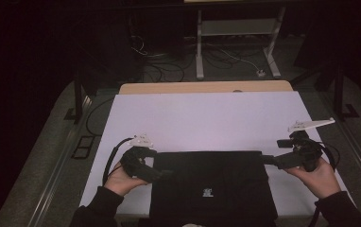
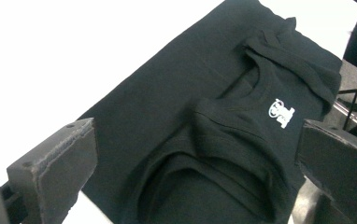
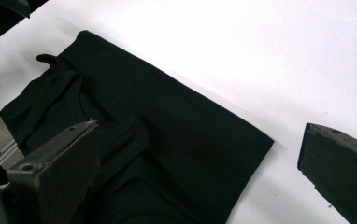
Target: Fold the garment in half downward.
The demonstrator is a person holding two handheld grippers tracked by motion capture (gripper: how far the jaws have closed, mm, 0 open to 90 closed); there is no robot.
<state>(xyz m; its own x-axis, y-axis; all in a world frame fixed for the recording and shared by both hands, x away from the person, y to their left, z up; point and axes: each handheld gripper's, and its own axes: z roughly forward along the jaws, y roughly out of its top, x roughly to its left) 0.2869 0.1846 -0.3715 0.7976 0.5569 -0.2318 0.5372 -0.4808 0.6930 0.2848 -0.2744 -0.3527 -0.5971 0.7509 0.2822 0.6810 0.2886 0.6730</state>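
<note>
A black folded T-shirt [image 1: 216, 172] with a small white logo [image 1: 208, 193] lies on the white table top [image 1: 202, 118] at the near edge. My left gripper [image 1: 165, 173] rests at the shirt's left side and my right gripper [image 1: 267, 159] at its far right corner. In the left gripper view the shirt [image 2: 167, 102], its collar and the logo [image 2: 282, 112] lie between the wide-apart jaws of the open left gripper [image 2: 193, 128]. The right gripper [image 3: 200, 126] is open too, and the shirt's corner [image 3: 167, 121] lies between its jaws.
The white sheet reaches a wooden table edge [image 1: 207, 87] at the far end. Beyond it are a dark floor with cables [image 1: 169, 66] and a metal table frame [image 1: 235, 28]. Bare white surface stretches behind the shirt.
</note>
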